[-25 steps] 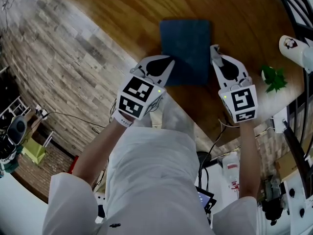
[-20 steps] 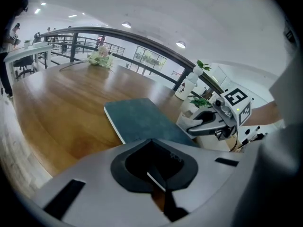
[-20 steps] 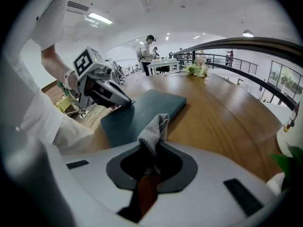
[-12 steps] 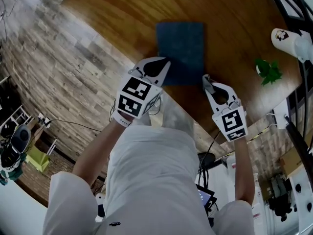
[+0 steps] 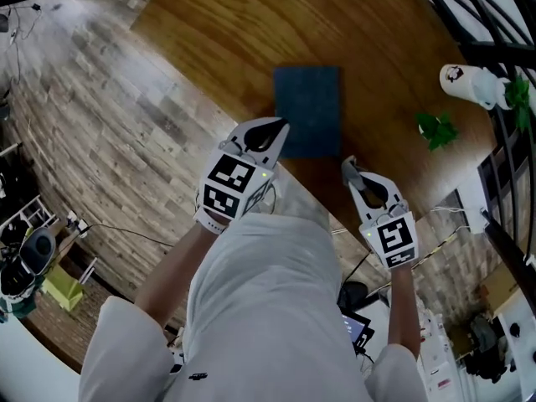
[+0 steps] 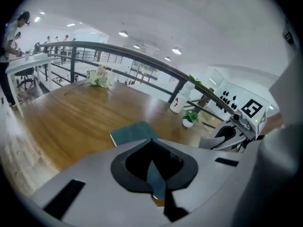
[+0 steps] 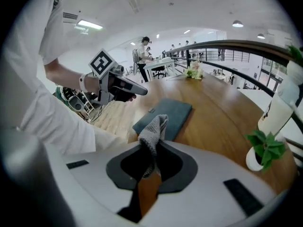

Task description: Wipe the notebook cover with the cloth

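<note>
The wooden table (image 5: 209, 32) fills the far half of the head view, and the dark blue notebook (image 5: 307, 107) lies flat and closed on it, close to the near edge and well left of the small potted plant (image 5: 435, 130) and the white bottle (image 5: 465, 80).

The left gripper (image 5: 281, 127) has its jaws pressed together with nothing between them. Its tip sits over the notebook's near left corner, but whether it presses on the cover cannot be told. The right gripper (image 5: 347, 166) is clenched on the grey cloth (image 7: 154, 131), which sticks up past the tips in a small bunch. It hangs over bare wood just near of the notebook's near right corner, so the cloth looks clear of the cover and wiping seems not yet begun.

The pinch takes only a small fold of cloth, so a firm drag across the cover could pull it free. The notebook rests loose on smooth wood and, if the left gripper does not pin it, a stroke may slide it. A wide sweep to the right could knock the plant.
</note>
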